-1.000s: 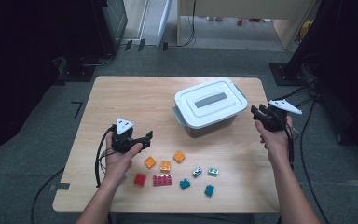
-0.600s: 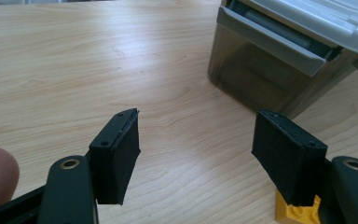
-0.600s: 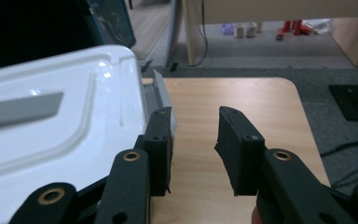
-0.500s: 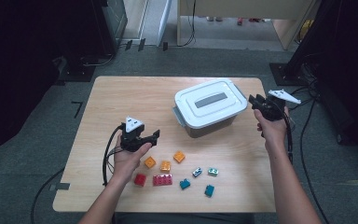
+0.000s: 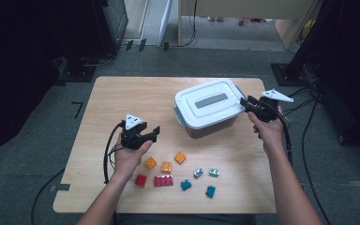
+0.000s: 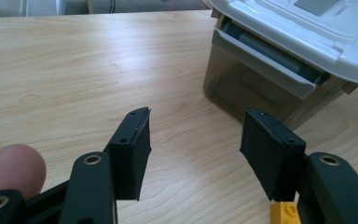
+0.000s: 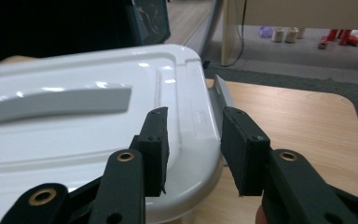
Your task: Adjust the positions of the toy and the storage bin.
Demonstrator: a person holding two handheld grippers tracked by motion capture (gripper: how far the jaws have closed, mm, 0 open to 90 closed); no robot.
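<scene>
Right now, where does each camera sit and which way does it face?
High view: above the person's side, looking forward and down on the table; both forearms, left tool, right tool.
Left gripper view: on the left tool, facing the box's latch side; jaws apart, just closing on nothing; a fingertip.
Right gripper view: on the right tool, facing the lid, jaws astride its rim.
Shared: all three show the box.

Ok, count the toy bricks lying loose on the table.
8, all near the front edge. Back row: three orange bricks, then two pale green ones. Front row: small red, long red, two teal. The closed box may hide more.
</scene>
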